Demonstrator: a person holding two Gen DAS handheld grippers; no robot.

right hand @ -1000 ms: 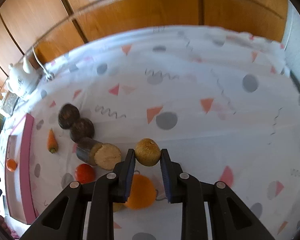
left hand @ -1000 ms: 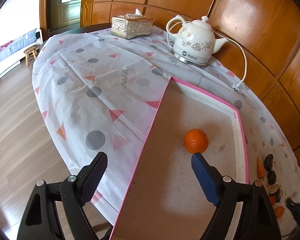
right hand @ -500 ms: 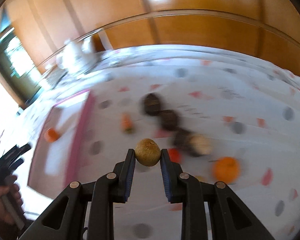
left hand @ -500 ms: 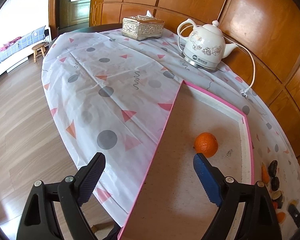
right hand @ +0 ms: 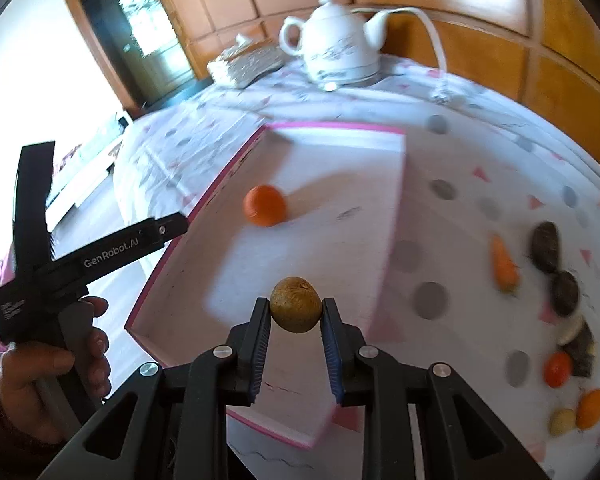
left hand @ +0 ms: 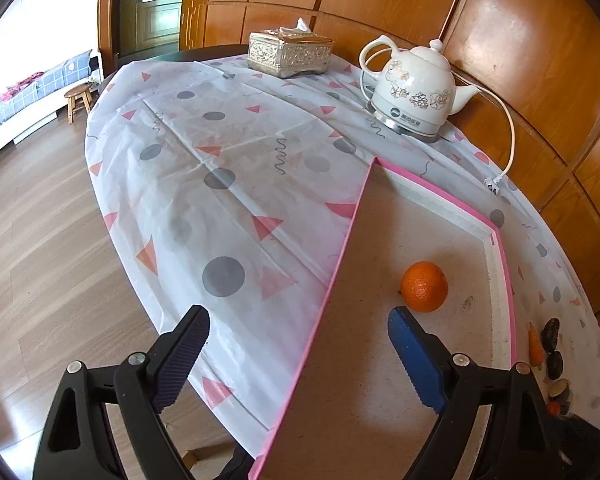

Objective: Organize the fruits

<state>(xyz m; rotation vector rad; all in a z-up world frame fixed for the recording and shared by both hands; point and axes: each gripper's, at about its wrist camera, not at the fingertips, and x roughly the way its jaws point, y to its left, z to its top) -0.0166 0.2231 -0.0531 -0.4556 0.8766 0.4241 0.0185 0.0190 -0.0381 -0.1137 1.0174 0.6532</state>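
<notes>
a shallow pink-edged tray [left hand: 500, 264] lies on the patterned tablecloth [left hand: 228, 184], and the only thing resting in it is one orange [left hand: 424, 286], sitting near the tray's right wall in the left wrist view. the right gripper [right hand: 295, 322] is clamped on a small round brown fruit [right hand: 296, 310], its two pads pressing the fruit's sides, and it holds the fruit in the air above the near part of the tray, angled downward toward the tray floor. the fruit is nearly round, so no clear long axis shows; a paler dimpled end faces up toward the camera.

the left gripper [left hand: 298, 348] stands wide apart with nothing between its fingers, pointing down over the tray's left edge, one finger over the cloth and the blue-padded one over the tray, just short of the orange. in the right wrist view a hand [right hand: 40, 364] grips its handle at the left of the tray.

outside the tray, on the cloth to its right, lie a carrot [right hand: 504, 266], two dark oval fruits [right hand: 546, 246], a cut dark piece with a pale face, a tomato [right hand: 558, 368], another orange fruit [right hand: 592, 402] and a small pale one. a white kettle [left hand: 414, 88] and a tissue box [left hand: 290, 54] stand at the far side.
</notes>
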